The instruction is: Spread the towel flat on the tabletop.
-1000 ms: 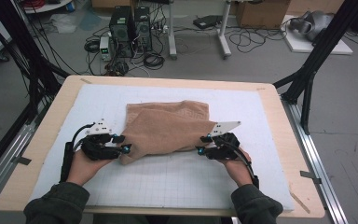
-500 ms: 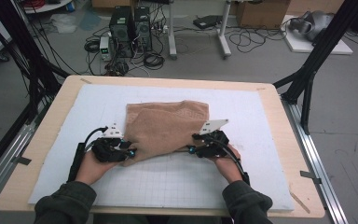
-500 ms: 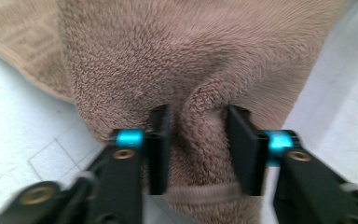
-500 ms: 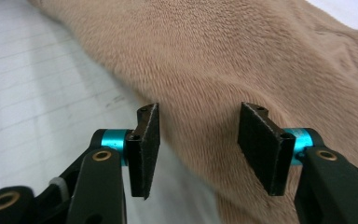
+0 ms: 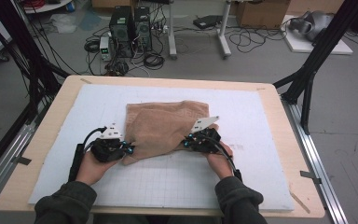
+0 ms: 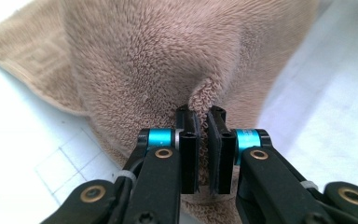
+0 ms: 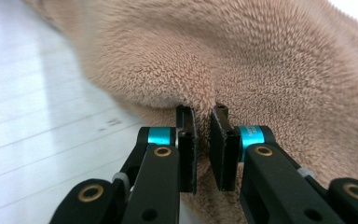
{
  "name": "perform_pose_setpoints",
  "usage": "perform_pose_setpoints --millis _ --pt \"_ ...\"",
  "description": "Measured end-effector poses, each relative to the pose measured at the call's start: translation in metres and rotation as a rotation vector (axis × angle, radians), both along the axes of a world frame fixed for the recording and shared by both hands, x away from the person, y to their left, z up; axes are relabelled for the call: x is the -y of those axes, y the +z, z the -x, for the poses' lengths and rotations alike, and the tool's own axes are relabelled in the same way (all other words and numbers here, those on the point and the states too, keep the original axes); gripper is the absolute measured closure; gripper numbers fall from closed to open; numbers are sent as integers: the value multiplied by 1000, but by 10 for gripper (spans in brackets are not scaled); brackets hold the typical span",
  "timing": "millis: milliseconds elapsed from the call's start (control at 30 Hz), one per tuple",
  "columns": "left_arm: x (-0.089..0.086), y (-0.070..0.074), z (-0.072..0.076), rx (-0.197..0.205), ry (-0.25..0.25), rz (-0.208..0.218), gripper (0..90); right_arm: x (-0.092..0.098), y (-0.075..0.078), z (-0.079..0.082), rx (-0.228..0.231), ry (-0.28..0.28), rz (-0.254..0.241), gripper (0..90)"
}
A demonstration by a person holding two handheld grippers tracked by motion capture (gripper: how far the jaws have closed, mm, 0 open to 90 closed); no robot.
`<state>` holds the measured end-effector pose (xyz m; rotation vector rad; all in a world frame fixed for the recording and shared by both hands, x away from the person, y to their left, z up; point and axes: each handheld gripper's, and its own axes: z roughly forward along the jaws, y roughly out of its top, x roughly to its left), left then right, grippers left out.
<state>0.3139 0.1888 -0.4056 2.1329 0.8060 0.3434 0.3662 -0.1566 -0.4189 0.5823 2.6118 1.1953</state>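
A tan terry towel (image 5: pixel 168 123) lies folded in the middle of the white grid mat (image 5: pixel 261 121). My left gripper (image 5: pixel 129 150) is at its near left corner and my right gripper (image 5: pixel 186 142) at its near right corner. In the left gripper view the jaws (image 6: pixel 202 116) have just closed and pinch a raised fold of the towel (image 6: pixel 158 60) between the pads. The right gripper (image 7: pixel 201 114) has likewise just closed on a ridge of the towel (image 7: pixel 261 60). The cloth bunches up at both pinches.
The mat lies on a wooden table (image 5: pixel 279 93) with bare mat on all sides of the towel. Black frame posts (image 5: pixel 307 74) stand at the table's far corners. Computer towers (image 5: pixel 130 23) and cables sit on the floor beyond.
The right gripper slid left onto the towel's near right corner. Both pairs of jaws went from apart to closed on the cloth, and the towel's near edge has bunched.
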Motion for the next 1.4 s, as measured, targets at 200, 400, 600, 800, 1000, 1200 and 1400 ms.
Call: perform_pose_setpoints --millis 200,400,600,800,1000,1200,1400 --pt "1 31 21 59 -28 40 846 22 34 31 51 41 -27 835" --pt "11 73 44 146 -94 77 847 36 74 59 108 74 -54 836" --pt "13 92 42 192 -100 83 847 47 104 60 159 58 -49 835" --pt "20 50 -11 114 2 -12 846 32 63 8 60 -19 38 831" --pt "21 1 -56 4 87 -57 845 18 16 -36 -64 -84 69 823" --pt "17 -10 -61 -32 112 -38 792 15 3 -43 -83 -110 54 727" --pt "-2 19 -40 13 118 63 627 32 26 -14 2 -122 -17 632"
